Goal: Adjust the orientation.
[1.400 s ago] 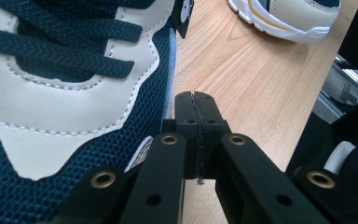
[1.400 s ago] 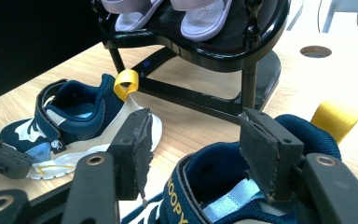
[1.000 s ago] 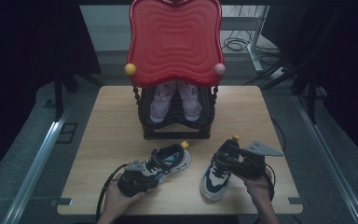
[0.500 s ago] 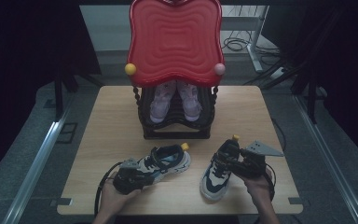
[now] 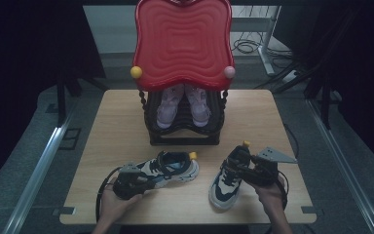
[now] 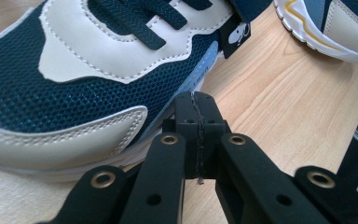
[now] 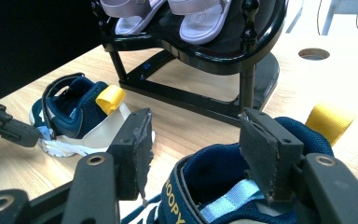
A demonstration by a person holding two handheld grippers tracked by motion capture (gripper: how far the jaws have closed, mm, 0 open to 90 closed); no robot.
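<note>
Two navy and cream sneakers lie on the wooden table [image 5: 117, 122], in front of a black shoe rack [image 5: 182, 131] that has a red wavy top [image 5: 182, 44] and already carries a pair of pale sandals [image 5: 181, 105] on its shelf. It seems the work is to bring the sneakers to the rack, and this is hardly begun: both shoes are on the table, well apart from the rack. The left sneaker [image 5: 170, 168] lies on its side near the front edge, and the left gripper [image 5: 126, 181] is just beside its toe with the jaws clenched together on nothing, as the left gripper view makes clear. The right sneaker [image 5: 229, 178] stands upright, and the right gripper [image 5: 246, 168] has its jaws spread wide around the heel opening; the pads [image 7: 137, 144] do not appear to press the collar yet, so the shoe is judged not grasped. What is left is gripping, lifting and placing each shoe. The table is light wood, bare apart from these things. The room around is dark, with grey floor, metal rails and some cables behind.
</note>
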